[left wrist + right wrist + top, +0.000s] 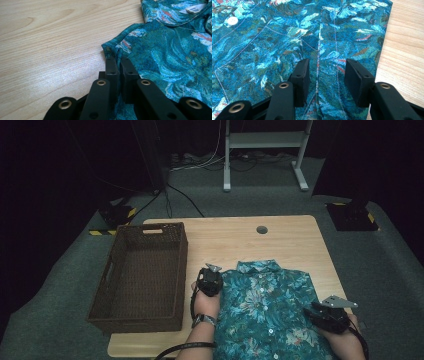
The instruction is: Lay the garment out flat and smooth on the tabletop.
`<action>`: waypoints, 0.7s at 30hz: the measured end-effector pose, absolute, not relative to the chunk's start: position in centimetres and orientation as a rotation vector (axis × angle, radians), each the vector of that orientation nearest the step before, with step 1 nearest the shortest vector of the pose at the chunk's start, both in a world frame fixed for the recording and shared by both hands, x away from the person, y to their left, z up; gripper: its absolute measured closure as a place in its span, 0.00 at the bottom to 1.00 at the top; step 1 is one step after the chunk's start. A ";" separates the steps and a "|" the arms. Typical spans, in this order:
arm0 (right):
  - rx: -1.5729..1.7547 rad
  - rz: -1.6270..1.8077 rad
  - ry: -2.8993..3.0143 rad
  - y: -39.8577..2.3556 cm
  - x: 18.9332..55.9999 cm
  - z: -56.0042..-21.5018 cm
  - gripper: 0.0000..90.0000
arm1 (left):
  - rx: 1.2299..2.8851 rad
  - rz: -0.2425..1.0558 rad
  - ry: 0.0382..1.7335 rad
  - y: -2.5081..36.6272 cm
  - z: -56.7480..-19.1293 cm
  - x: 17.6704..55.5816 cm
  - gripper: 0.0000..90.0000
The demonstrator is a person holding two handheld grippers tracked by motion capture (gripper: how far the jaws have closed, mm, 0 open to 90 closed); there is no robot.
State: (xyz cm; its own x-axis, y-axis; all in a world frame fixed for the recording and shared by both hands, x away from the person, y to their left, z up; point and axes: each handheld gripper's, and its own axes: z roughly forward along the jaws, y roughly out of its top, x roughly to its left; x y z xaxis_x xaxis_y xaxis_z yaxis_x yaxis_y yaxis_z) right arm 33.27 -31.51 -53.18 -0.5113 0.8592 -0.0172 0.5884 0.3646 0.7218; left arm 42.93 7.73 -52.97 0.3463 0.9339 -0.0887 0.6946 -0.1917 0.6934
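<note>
A teal floral button-up shirt [265, 305] lies flat on the wooden table [285, 237], collar toward the far side. My left gripper [214, 272] is at the shirt's left shoulder edge. In the left gripper view its jaws [119, 61] are shut on a small fold of the shirt's edge [117, 48], with the collar label [195, 8] farther off. My right gripper [312, 310] rests on the shirt's right side. In the right gripper view it [327, 67] stands open astride a seam of the fabric [274, 37], pads not pressing. A white button [232, 20] shows at upper left.
A dark wicker basket [145, 232] sits on the table's left side, close beside the left hand. A round cable hole [261, 229] is in the tabletop beyond the collar. A white stand's feet [227, 182] and cables lie on the floor behind.
</note>
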 end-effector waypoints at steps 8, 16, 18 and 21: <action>1.275 0.942 2.243 -31.3 33.1 -53.0 0.61 | 1.925 0.432 1.434 8.0 -53.1 42.9 0.96; 1.277 0.950 2.167 -30.7 33.2 -51.4 0.60 | 1.919 0.427 1.435 8.1 -53.1 42.9 0.96; 1.283 0.947 2.154 -30.6 33.5 -51.3 0.61 | 1.916 0.425 1.440 8.1 -53.1 42.9 0.96; 1.303 0.932 2.151 -30.7 34.6 -51.1 0.60 | 1.917 0.417 1.438 8.1 -53.1 43.0 0.96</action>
